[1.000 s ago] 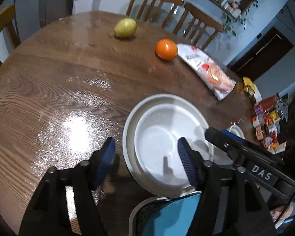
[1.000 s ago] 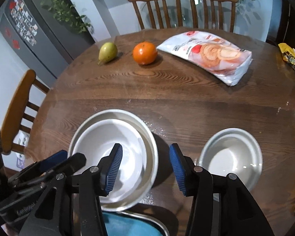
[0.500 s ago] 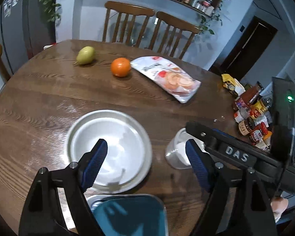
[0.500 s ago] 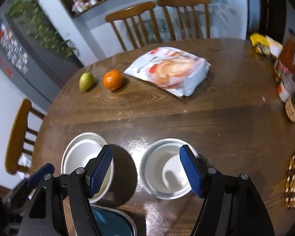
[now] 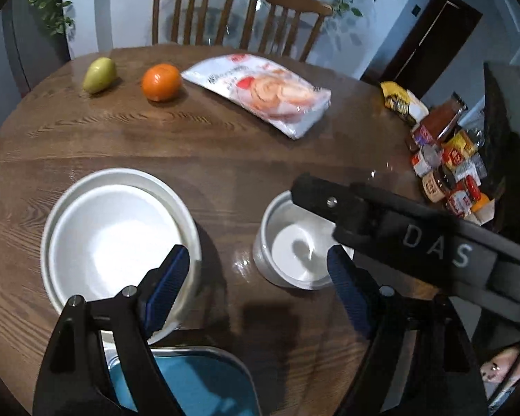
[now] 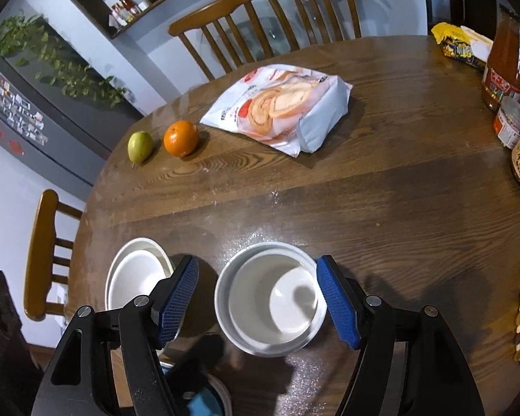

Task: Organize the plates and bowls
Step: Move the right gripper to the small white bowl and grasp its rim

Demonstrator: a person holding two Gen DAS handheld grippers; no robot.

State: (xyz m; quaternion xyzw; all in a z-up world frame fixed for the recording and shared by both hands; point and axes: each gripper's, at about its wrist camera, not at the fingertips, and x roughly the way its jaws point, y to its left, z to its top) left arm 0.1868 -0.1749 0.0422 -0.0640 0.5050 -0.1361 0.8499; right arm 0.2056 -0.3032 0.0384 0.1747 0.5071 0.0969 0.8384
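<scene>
There's your small bowl [image 6: 272, 300], a pale metal one, sitting upright on the wooden counter [image 6: 381, 201] near its front edge, and that's our landmark. Your right gripper [image 6: 258, 303] straddles it, blue pads wide on either side of the rim, not pressing, nothing held. Just left of the bowl sits the stack: a shallower bowl nested in a larger plate [image 5: 121, 239], apart from the small bowl with bare wood between. Your left gripper [image 5: 258, 291] hangs over that gap, also spread wide and empty, one pad over the stack's right rim, the other near the small bowl's edge, where the right gripper's black arm crosses in front. Below the stack, at the counter's edge, a metal tray with a blue inside [image 5: 197, 381] peeks out. Farther back from the bowl lie a bag of bread [image 6: 280, 107], then an orange [image 6: 181, 138] and a green pear [image 6: 140, 145] to its left. Off to the bowl's right, jars and sauce bottles [image 6: 509, 104] crowd the counter's rim, with wooden chairs [image 6: 260, 20] behind.
</scene>
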